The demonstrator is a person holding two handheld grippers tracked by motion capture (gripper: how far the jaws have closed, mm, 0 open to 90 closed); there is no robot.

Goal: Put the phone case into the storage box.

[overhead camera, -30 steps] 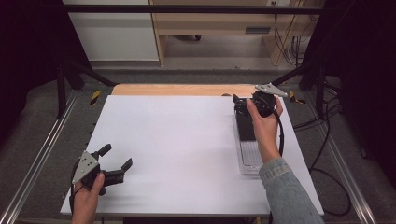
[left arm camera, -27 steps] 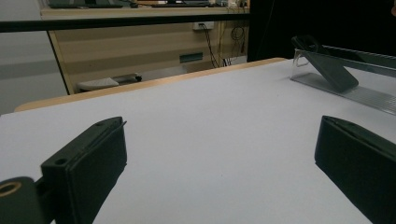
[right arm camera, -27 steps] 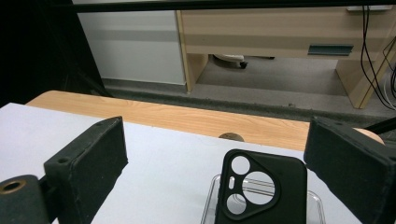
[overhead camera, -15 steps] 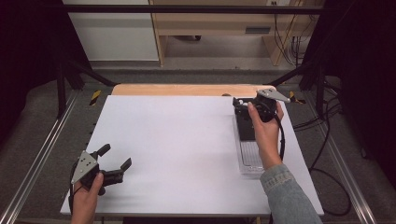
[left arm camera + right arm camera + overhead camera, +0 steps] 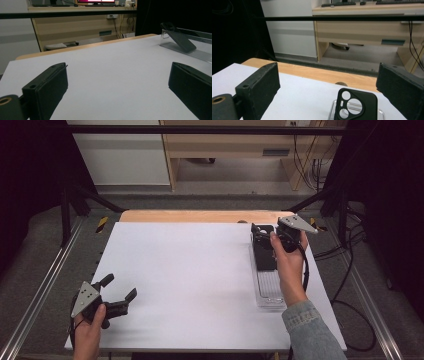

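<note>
A black phone case (image 5: 263, 254) with a camera cutout leans on a clear plastic stand (image 5: 270, 292) at the table's right side. My right gripper (image 5: 260, 234) hovers over the case's far end, held by a hand, with its jaws wide open and nothing between them. In the right gripper view the case (image 5: 357, 105) stands low between the two black fingers (image 5: 259, 87) of that gripper (image 5: 329, 82). My left gripper (image 5: 120, 286) rests open near the front left corner. Between its spread fingertips (image 5: 50, 85) the left gripper (image 5: 117, 82) sees the case (image 5: 180, 40) and stand (image 5: 200, 53) far off to the right.
The white table top (image 5: 195, 270) has a wooden strip (image 5: 200, 216) along its far edge. Metal frame rails (image 5: 45, 285) run along both sides. Cables (image 5: 350, 250) trail off to the right. A desk and cabinet (image 5: 225, 150) stand beyond the table.
The right hand and its gripper have drifted slightly to the right and toward me over the case. The left gripper has stayed put.
</note>
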